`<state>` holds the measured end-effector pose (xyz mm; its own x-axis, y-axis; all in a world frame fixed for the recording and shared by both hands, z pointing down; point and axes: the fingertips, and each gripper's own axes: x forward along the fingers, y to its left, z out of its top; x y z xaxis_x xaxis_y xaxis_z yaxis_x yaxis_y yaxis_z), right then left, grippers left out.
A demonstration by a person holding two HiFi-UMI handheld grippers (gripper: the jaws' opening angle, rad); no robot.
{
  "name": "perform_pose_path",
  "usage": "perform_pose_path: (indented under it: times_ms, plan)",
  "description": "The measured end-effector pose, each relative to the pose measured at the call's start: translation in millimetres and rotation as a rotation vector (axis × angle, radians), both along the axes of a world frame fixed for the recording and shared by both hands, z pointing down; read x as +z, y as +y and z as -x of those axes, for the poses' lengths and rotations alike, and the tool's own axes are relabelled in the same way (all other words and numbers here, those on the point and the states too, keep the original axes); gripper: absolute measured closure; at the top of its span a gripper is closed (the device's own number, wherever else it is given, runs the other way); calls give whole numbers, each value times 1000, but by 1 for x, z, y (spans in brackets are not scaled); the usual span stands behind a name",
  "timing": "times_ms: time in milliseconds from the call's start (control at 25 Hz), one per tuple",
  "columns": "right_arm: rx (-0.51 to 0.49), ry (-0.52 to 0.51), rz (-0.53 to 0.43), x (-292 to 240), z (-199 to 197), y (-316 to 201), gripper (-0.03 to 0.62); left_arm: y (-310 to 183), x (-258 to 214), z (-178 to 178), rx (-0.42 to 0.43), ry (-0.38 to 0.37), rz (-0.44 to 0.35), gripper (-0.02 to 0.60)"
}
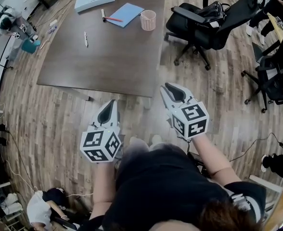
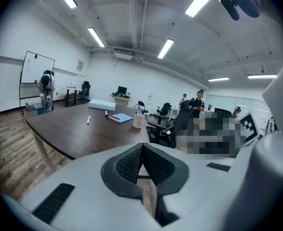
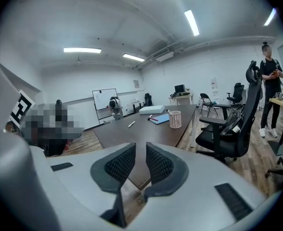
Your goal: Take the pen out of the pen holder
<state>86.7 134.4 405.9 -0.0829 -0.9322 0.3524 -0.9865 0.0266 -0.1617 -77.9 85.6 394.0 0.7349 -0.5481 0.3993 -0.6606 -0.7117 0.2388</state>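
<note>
Head view: the person stands at the near end of the dark brown wooden table (image 1: 108,57), holding the left gripper (image 1: 111,103) and the right gripper (image 1: 169,86) above the plank floor, both short of the table edge. The pink mesh pen holder (image 1: 148,20) stands upright at the far end near the right edge, well apart from both tools; just beside it lies the blue notebook (image 1: 126,14) with a red pen (image 1: 113,19) resting on it, and whether any pen stands inside the holder cannot be made out. A white marker (image 1: 85,39) lies alone further left. Left gripper view: the 2 jaws of the left gripper (image 2: 142,146) meet at their tips, nothing between them; the pen holder (image 2: 139,121) shows far ahead. Right gripper view: the right gripper (image 3: 140,150) has its jaws a narrow gap apart, empty; the pen holder (image 3: 174,119) stands far off on the table (image 3: 146,129)
</note>
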Motion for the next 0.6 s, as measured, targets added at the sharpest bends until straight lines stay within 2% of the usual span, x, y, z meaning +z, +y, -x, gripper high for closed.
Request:
perform_pose_path:
  times_ms: [320,600]
  plan:
    - [-17,22,1,-1,5,-30,483,-30,1,0,4,6,-2,554]
    - [22,54,25,1,2,-75,477,-84,5,-10,62,24,13,554]
